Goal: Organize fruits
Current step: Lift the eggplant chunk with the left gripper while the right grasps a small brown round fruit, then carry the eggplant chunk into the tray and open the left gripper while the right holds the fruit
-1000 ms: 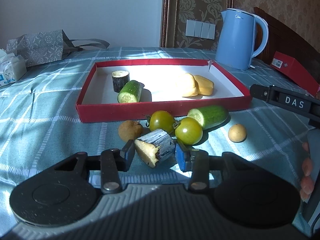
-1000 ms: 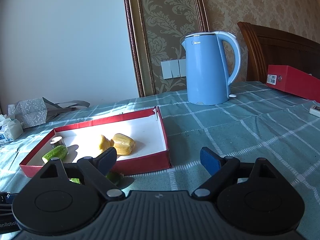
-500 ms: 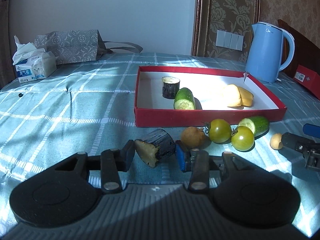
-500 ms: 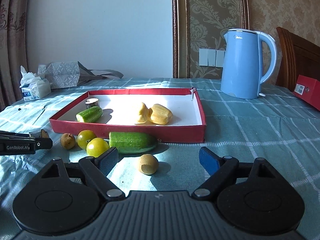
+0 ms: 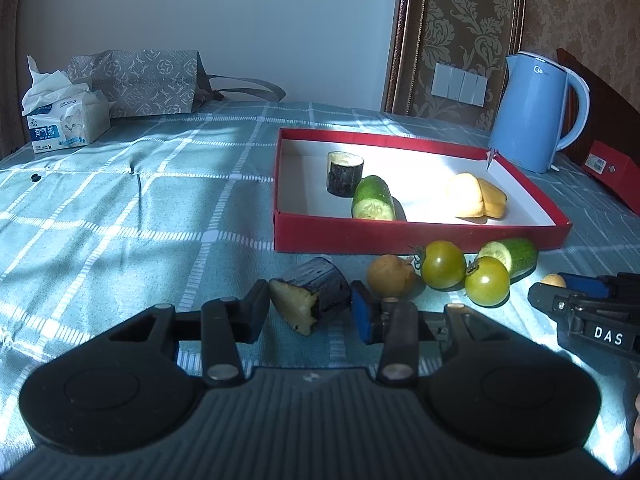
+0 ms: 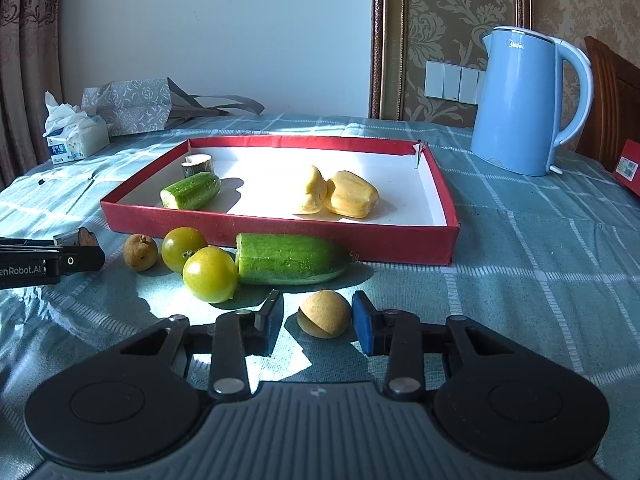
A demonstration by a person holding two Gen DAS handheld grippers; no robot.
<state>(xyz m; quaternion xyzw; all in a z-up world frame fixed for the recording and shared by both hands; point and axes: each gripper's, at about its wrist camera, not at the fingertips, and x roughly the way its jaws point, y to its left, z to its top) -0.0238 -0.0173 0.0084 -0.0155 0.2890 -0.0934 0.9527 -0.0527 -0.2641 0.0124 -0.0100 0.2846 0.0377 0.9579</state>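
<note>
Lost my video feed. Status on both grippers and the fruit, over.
Left gripper shut on dark cut chunk. Right gripper closing around small brown fruit, left pad not touching. Red tray ahead; cucumber, tomatoes in front.

bare checked cloth (image 5: 120, 216) left of red tray (image 5: 400, 236), loose fruit crowding its near wall

Your left wrist cam sits low over the checked tablecloth (image 5: 120, 216), looking forward, left of and near the red tray (image 5: 400, 234). Your right wrist cam looks forward at the same tray (image 6: 280, 236) from nearer its right end. Both share tray, blue kettle (image 5: 532, 116), tissue box (image 6: 76, 138).
</note>
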